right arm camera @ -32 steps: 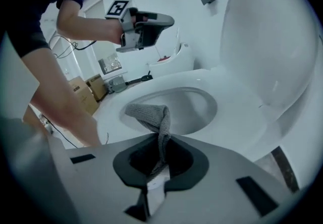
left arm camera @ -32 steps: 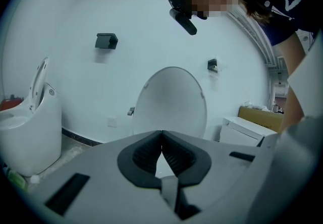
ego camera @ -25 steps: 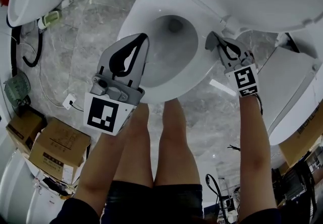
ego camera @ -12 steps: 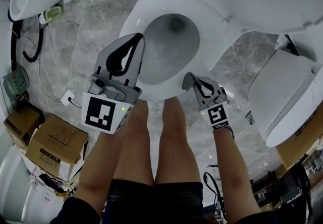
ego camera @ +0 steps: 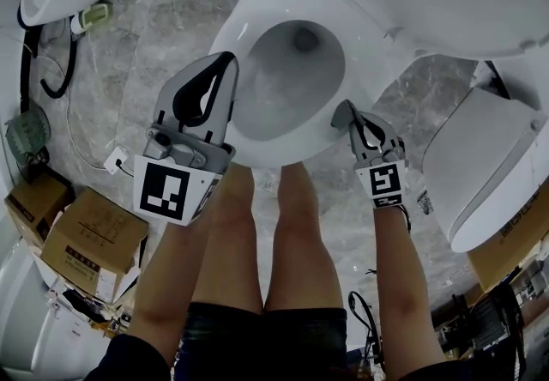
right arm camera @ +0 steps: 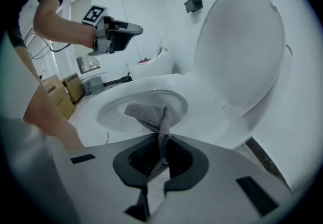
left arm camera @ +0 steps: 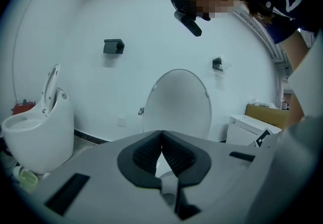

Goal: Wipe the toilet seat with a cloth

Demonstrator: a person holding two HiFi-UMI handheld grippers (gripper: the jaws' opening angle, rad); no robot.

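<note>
Wiping looks under way | grey cloth (right arm camera: pixel 150 115) pinched between the jaws of the right hand-held gripper (right arm camera: pixel 162 136), free end over the toilet seat (right arm camera: pixel 212 117) at its front rim, contact unclear | left hand-held gripper (left arm camera: pixel 161 133) jaws together on nothing, above the seat's left side | next likely: press cloth down, drag it along the rim.

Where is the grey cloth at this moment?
In the right gripper view, the cloth is pinched in the right tongs, over the front rim of the toilet seat.
</note>
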